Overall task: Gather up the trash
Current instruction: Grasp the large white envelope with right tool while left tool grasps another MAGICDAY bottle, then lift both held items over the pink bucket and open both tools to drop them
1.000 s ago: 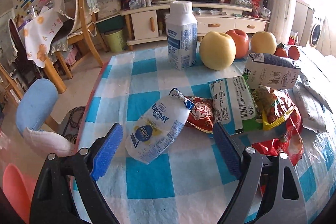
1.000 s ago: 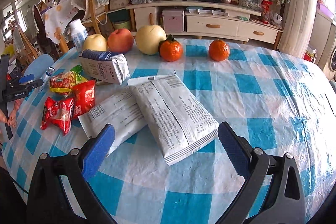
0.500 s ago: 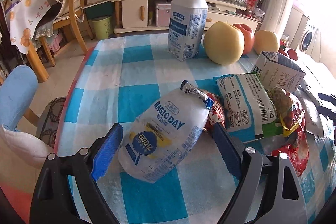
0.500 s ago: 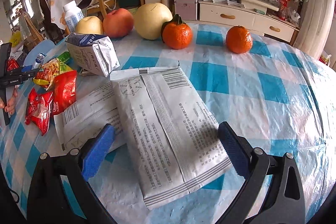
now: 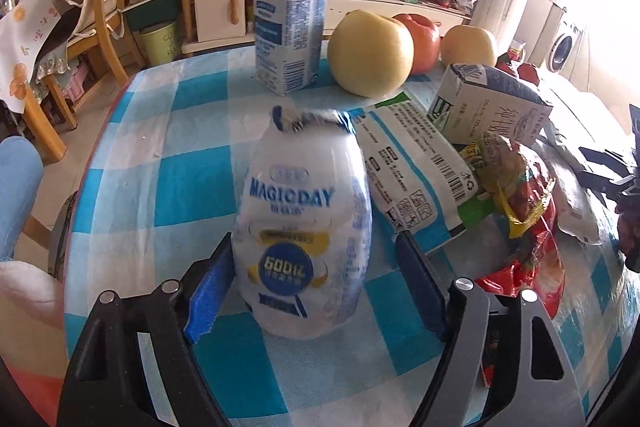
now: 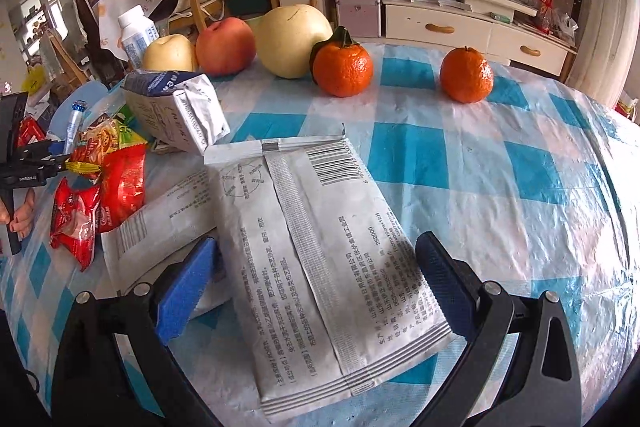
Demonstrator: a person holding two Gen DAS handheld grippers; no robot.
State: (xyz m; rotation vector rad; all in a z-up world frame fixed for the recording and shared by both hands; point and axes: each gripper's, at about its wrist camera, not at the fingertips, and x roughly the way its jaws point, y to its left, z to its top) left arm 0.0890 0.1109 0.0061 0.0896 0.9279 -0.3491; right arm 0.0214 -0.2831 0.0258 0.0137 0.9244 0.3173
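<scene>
Now the left hand-held gripper is open, with the white milk pouch right between its fingers, near the bench's left edge, long side pointing away. The right hand-held gripper is open too, around the grey packet.

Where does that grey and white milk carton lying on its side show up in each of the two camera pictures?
Left wrist view: milk carton at right of middle, behind the snack wrappers.
Right wrist view: milk carton at left of middle, behind the big grey packet.
Shared landmark: the red apple behind the carton in both.
</scene>
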